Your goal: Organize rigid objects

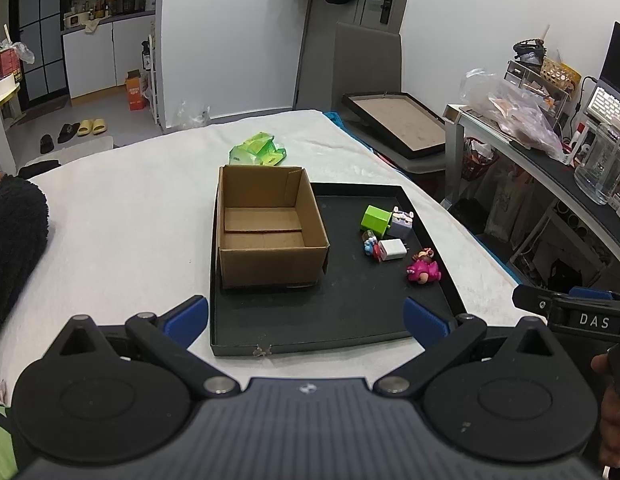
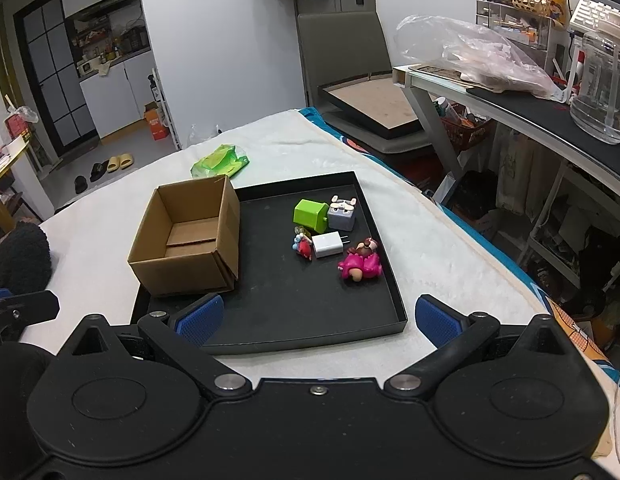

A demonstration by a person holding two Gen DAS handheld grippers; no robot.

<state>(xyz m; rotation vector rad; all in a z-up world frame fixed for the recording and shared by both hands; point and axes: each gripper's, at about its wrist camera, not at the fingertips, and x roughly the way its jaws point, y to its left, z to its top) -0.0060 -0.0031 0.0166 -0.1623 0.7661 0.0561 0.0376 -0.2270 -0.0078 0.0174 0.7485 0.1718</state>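
Observation:
An open, empty cardboard box [image 1: 266, 228] [image 2: 190, 240] stands on the left part of a black tray [image 1: 350, 312] [image 2: 294, 304]. On the tray's right lie a green block [image 1: 376, 219] [image 2: 310, 213], a grey-purple cube figure [image 1: 402, 222] [image 2: 342, 214], a white charger [image 1: 392, 249] [image 2: 328, 244], a small blue-red figure [image 1: 370, 246] [image 2: 303, 245] and a pink figure [image 1: 424, 268] [image 2: 360, 265]. My left gripper [image 1: 306, 320] and right gripper [image 2: 318, 316] are both open and empty, at the tray's near edge.
The tray lies on a white cloth-covered table [image 1: 130, 220]. A green packet [image 1: 258, 150] [image 2: 220, 162] lies beyond the box. A chair with a framed board [image 1: 398, 124] and a cluttered desk [image 2: 530, 92] stand at the right. A dark fuzzy sleeve [image 1: 14, 240] is at left.

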